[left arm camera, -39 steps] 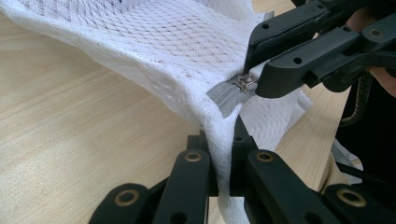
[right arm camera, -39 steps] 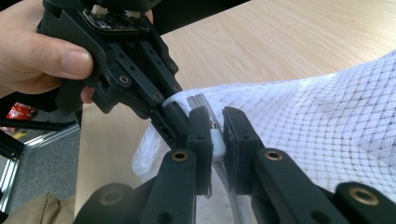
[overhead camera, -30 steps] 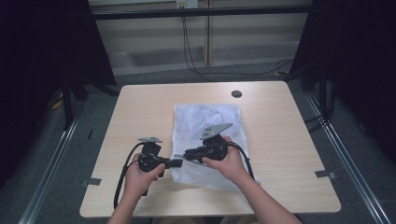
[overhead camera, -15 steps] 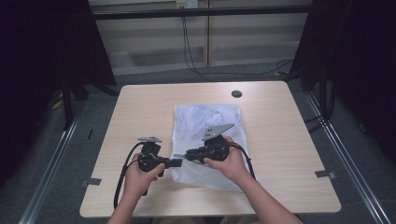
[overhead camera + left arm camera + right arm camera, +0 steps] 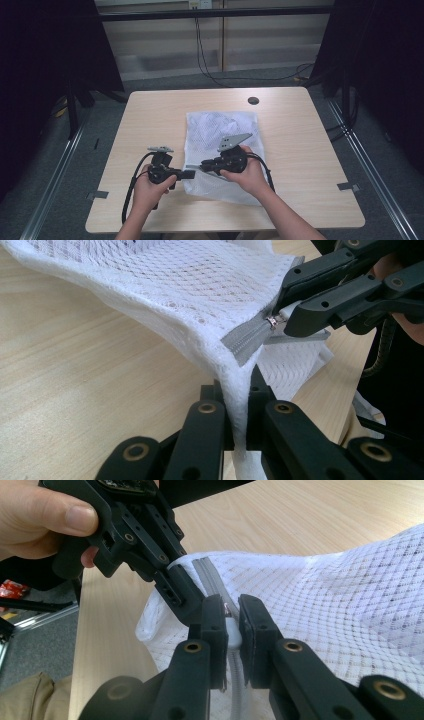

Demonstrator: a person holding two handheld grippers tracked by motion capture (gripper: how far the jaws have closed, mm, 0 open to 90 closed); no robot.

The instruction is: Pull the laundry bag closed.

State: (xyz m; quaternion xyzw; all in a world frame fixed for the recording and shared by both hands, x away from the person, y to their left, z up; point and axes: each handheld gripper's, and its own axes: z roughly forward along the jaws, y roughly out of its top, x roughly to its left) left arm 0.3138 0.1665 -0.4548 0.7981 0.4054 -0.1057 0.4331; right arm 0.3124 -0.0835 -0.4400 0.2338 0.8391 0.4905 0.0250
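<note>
In the high view we see a white mesh laundry bag [image 5: 220, 135] lying flat at the centre of the light wooden table [image 5: 150, 115], its near edge towards the bottom of the frame. Both hands enter from the bottom edge. The left gripper [image 5: 189, 174] sits at lower centre-left, at the bag's near left corner; the right gripper [image 5: 204, 165] lies just beside it to the right, over the bag, with its grey plate raised above.

In the left gripper view, our own two jaws at the bottom centre are clenched on a white corner fold of the bag [image 5: 240, 405], which rises out of them. Up and to the right, the grey zipper [image 5: 247, 337] runs to a small metal slider [image 5: 272, 321], where the other gripper's jaws pinch the white pull tab.

In the right gripper view, our jaws at the centre are closed on that white pull tab [image 5: 232, 630], with the grey zipper tape running up and down the frame through them. The left gripper comes in from the upper left, a thumb on its body, its tips touching the bag's edge.

We can read no brand, label or writing anywhere on the bag or the tools
</note>
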